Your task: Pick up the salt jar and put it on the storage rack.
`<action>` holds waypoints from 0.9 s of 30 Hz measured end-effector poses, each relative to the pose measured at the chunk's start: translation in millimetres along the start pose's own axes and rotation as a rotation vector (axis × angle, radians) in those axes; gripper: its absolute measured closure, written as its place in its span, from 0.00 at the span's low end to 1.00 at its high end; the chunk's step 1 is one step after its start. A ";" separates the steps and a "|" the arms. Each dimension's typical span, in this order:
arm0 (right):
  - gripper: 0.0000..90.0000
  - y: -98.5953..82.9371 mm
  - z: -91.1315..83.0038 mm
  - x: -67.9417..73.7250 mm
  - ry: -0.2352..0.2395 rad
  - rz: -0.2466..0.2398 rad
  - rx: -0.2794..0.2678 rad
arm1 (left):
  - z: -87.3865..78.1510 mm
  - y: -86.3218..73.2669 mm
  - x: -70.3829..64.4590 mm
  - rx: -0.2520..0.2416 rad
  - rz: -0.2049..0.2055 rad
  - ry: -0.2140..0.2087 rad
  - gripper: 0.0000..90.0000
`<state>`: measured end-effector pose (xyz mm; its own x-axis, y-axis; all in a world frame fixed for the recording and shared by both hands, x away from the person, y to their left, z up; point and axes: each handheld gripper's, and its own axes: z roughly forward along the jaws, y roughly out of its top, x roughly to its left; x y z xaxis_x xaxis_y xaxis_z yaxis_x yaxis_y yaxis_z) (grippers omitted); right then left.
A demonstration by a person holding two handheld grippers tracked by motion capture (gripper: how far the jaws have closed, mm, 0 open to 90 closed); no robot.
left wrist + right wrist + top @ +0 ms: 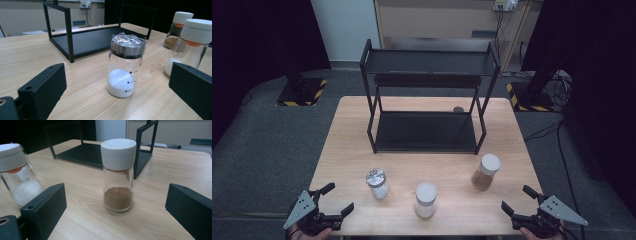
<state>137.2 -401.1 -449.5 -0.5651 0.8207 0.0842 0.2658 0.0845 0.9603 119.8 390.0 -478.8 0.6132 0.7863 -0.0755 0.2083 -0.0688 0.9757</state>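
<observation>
Wooden table [352, 150] bears three jars; left gripper [331, 202] and right gripper [523, 200] jaws gape, empty.

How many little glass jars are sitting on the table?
3, all in front of the black rack: a silver-capped jar on the left, a white-capped jar in the middle, and a brown-powder jar on the right.

Between the left jaws: clear jar [123, 65], silver lid, white powder. Between the right jaws: clear jar [118, 175], white lid, brown powder. Beyond both: black rack [428, 97], light wood table [347, 150].
</observation>
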 end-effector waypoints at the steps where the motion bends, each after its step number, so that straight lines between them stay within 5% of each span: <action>1: 0.04 -0.2 0.0 -0.5 0.003 -0.001 0.000 | 0.0 -0.2 0.1 -0.002 -0.001 0.001 0.00; 18: 0.03 1.2 -0.9 0.6 0.020 -0.010 0.009 | -1.9 -3.4 4.1 -0.021 -0.031 -0.002 0.00; 27: 0.02 0.5 -1.5 -0.3 0.025 -0.004 0.000 | 0.0 3.8 -0.1 0.004 -0.008 0.003 0.00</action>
<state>136.2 -402.1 -448.7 -0.5856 0.8059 0.0872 0.2637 0.0876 0.9606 120.5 389.7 -475.1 0.6088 0.7890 -0.0827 0.2164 -0.0649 0.9742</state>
